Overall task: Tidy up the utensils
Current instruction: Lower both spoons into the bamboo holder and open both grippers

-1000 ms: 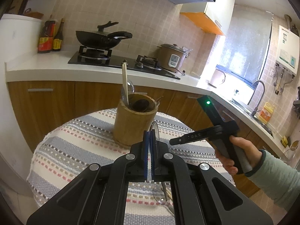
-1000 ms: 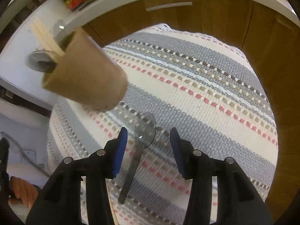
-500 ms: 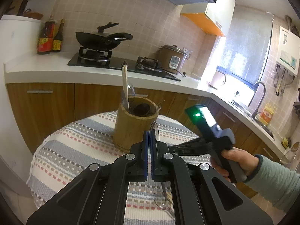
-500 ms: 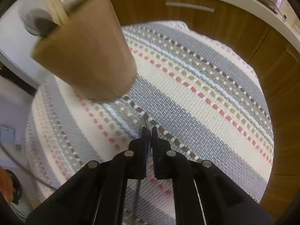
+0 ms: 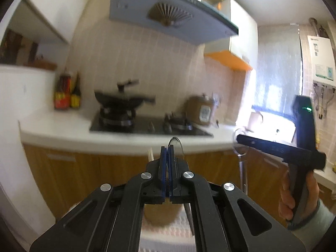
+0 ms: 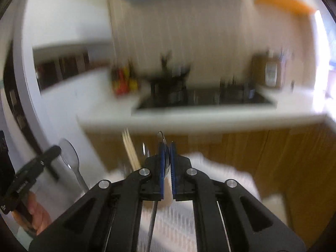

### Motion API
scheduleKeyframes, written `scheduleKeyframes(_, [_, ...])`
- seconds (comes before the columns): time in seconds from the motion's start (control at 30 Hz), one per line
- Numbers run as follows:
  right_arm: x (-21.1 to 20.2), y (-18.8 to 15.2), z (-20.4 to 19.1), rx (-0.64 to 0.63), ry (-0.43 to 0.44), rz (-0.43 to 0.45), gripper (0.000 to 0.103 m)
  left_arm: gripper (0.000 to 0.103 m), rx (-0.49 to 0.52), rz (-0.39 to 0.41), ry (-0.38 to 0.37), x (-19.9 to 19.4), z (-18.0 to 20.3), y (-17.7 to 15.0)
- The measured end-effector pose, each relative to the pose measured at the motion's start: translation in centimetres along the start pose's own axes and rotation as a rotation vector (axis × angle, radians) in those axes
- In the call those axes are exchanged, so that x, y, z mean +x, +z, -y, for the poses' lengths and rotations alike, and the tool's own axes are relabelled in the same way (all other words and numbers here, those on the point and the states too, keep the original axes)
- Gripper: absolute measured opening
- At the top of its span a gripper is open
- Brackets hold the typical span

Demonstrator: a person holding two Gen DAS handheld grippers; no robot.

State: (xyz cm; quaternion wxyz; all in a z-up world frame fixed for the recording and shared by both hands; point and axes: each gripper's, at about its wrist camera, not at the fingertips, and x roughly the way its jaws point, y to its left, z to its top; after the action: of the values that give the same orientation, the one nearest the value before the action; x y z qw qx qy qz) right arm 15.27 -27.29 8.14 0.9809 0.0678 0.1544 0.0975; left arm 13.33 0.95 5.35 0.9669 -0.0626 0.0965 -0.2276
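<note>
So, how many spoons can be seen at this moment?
2. The first spoon is clamped in the left gripper. The second spoon is clamped in the right gripper. More may be hidden in the wooden holder behind the grippers.

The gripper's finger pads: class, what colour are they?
Blue, against black gripper bodies; the left gripper's pads in the left wrist view show it best.
</note>
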Motion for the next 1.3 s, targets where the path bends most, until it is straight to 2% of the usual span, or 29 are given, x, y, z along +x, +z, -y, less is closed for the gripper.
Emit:
scheduleKeyframes(0.1, [-0.1, 1.2, -0.3, 0.010, -0.024, 0.119, 0.003, 0.000, 0.027, 0.087, 0.032, 0.4, 0.6, 2.0])
scheduleKeyframes(0.2, [0.3, 1.8, -0.3, 0.020, -0.038, 0.198, 0.003, 0.000, 0.048, 0.164, 0.068, 1.4, 1.0, 3.2])
scheduleKeyframes(0.27, [1.6, 2.0, -0.6, 0.020, -0.056, 0.248, 0.003, 0.000, 0.051, 0.195, 0.083, 2.1, 1.2, 3.6])
scheduleKeyframes(0.4, [4.9, 1.4, -0.5, 0.017, -0.082, 0.294, 0.003, 0.000, 0.054, 0.230, 0.113, 4.2, 1.0, 3.2])
scheduleKeyframes(0.53, [7.1, 0.3, -0.5, 0.028, -0.083, 0.288, 0.003, 0.000, 0.070, 0.232, 0.153, 6.3, 0.6, 1.6])
scheduleKeyframes(0.63, [9.2, -0.3, -1.1, -0.005, -0.058, 0.250, 0.003, 0.000, 0.089, 0.216, 0.168, 7.4, 0.4, 0.3])
scheduleKeyframes(0.77, [10.2, -1.2, -2.1, -0.063, -0.083, 0.253, 0.003, 0.000, 0.102, 0.185, 0.174, 8.7, 0.1, -1.1])
scheduleKeyframes(1.0, [10.6, -3.1, -2.1, -0.083, -0.083, 0.221, 0.003, 0.000, 0.108, 0.155, 0.179, 9.2, -0.2, -2.6])
scheduleKeyframes(1.3, [8.8, -5.1, -2.6, -0.085, -0.013, 0.135, 0.004, 0.000, 0.143, 0.129, 0.161, 7.2, 1.0, -3.6])
